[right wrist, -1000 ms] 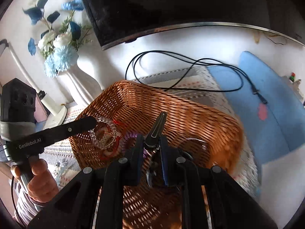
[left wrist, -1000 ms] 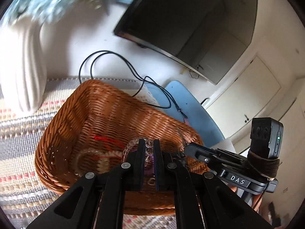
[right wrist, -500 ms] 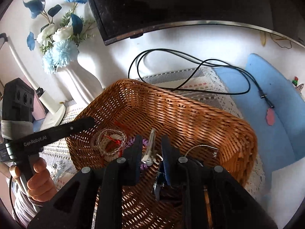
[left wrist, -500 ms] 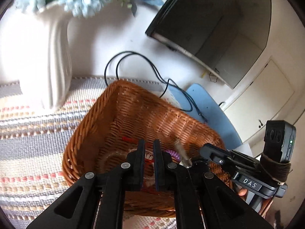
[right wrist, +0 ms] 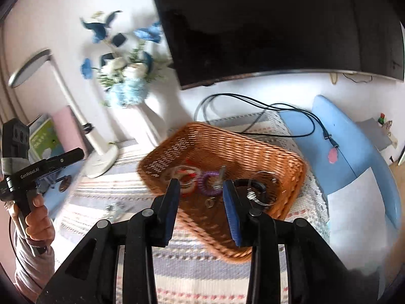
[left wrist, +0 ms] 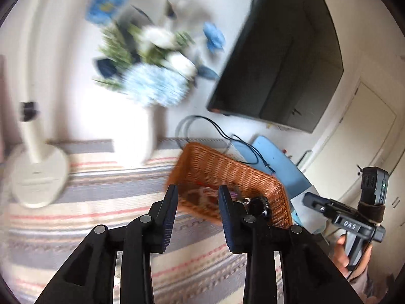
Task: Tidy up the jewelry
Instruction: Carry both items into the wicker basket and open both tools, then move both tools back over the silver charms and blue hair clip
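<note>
A brown wicker basket (right wrist: 258, 149) sits on a striped cloth. In it lie a clear bead bracelet with red thread (right wrist: 186, 177), a purple coil band (right wrist: 208, 181), a metal hair clip (right wrist: 220, 174) and a black band with a clasp (right wrist: 255, 190). My right gripper (right wrist: 201, 190) is open and empty, raised above the basket's near side. My left gripper (left wrist: 197, 197) is open and empty, raised near the basket (left wrist: 227, 172), left of it. The left gripper also shows in the right wrist view (right wrist: 63, 158).
A white vase of blue flowers (right wrist: 131, 93) and a white desk lamp (right wrist: 101, 157) stand behind the basket. A dark monitor (right wrist: 265, 25), a black cable (right wrist: 278, 109) and a blue pad (right wrist: 341, 152) are at the back right. Small items (right wrist: 115, 209) lie on the cloth.
Both grippers opened and pulled up and back from the basket. The right one released the hair clip into it; the left one let go of the bracelet. The left view swung left.
</note>
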`<action>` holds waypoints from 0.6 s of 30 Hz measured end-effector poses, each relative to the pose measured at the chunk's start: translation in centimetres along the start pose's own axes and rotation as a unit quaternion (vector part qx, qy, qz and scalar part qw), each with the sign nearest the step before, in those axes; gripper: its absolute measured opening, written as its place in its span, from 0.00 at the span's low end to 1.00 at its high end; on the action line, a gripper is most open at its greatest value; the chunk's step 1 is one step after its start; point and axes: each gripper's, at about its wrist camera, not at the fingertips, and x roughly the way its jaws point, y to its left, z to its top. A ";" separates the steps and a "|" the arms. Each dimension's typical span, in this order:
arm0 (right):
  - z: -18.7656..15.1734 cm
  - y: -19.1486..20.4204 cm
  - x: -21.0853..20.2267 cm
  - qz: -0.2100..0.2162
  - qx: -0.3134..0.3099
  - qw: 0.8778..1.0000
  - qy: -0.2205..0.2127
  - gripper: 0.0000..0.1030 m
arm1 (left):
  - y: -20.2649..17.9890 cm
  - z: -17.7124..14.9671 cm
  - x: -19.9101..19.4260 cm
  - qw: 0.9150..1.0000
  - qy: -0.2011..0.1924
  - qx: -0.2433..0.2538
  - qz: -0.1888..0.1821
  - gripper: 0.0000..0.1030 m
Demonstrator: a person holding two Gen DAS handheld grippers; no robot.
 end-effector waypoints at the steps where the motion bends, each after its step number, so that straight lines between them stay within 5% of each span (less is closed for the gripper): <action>1: -0.2 0.9 -0.1 0.004 -0.008 1.000 0.002 0.37 | 0.4 -0.3 -1.1 1.000 -0.006 -0.001 0.004 0.33; 7: -2.6 6.9 3.1 0.037 -0.039 0.996 0.068 0.37 | 3.8 -3.4 -4.6 0.999 -0.010 0.002 0.041 0.33; 13: -5.8 12.7 8.3 0.068 -0.060 0.986 0.139 0.37 | 7.6 -7.0 -0.4 0.994 0.049 0.012 0.096 0.33; 18: -7.2 15.8 11.1 0.082 -0.073 0.981 0.163 0.37 | 9.6 -8.6 1.2 0.992 0.076 -0.003 0.096 0.33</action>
